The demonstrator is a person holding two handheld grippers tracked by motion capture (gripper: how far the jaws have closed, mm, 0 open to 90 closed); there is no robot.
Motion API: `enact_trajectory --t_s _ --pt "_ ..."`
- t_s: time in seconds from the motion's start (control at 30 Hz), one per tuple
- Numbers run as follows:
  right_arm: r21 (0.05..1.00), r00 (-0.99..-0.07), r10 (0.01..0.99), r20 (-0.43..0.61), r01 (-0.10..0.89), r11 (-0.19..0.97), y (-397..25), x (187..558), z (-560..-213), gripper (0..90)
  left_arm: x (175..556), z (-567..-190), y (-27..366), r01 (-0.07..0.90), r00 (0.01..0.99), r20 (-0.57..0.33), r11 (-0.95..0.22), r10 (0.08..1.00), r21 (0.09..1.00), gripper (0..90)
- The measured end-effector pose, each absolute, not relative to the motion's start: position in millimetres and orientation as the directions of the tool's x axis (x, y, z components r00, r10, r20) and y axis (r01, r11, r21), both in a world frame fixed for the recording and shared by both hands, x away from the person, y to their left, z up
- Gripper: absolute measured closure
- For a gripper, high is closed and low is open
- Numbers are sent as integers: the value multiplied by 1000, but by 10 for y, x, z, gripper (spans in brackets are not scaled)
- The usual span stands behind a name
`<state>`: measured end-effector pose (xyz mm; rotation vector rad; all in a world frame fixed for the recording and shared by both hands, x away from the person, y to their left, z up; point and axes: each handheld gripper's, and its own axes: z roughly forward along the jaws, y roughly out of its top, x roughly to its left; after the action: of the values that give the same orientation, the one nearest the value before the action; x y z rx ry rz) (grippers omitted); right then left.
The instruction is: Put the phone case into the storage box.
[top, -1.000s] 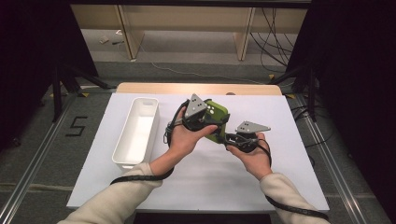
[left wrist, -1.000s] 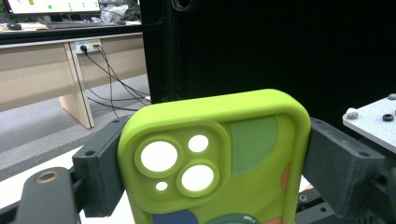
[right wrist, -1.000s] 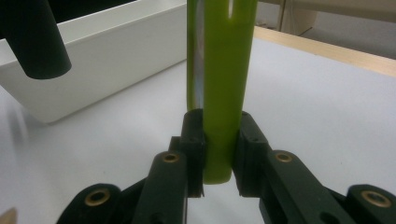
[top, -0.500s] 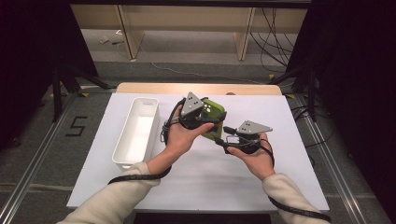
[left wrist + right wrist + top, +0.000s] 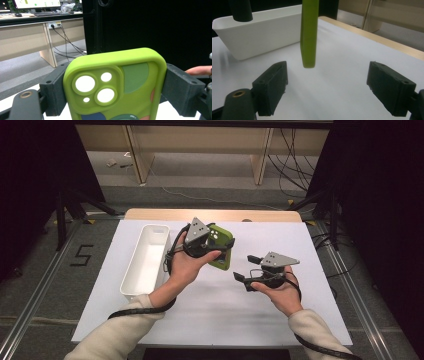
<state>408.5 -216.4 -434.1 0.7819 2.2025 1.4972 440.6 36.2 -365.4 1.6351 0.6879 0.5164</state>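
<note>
green case (image 5: 117, 82) clamped by its edges in left hand-held gripper (image 5: 212, 242), right hand-held gripper (image 5: 327, 86) wide open, empty; best lowered level into bin (image 5: 145, 262).

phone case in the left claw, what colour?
Lime green phone case with darker green, blue and orange patches; left gripper view.

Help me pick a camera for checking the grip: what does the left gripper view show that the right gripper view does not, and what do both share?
The left gripper view shows the green phone case face-on, its camera cut-outs visible, clamped at both sides by the left tool. The right gripper view shows the white bin, the white table cover and the right tool open, holding nothing. Both show the case; the right gripper view sees it edge-on, hanging above the table.
</note>
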Motion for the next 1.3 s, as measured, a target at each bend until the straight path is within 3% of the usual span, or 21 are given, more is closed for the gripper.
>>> enact_trajectory --t_s 1.3 --pt "954 -715 699 24 225 197 -2693 3827 -4298 170 4397 -3588 669 152 688 -44 -85 724 985 166"
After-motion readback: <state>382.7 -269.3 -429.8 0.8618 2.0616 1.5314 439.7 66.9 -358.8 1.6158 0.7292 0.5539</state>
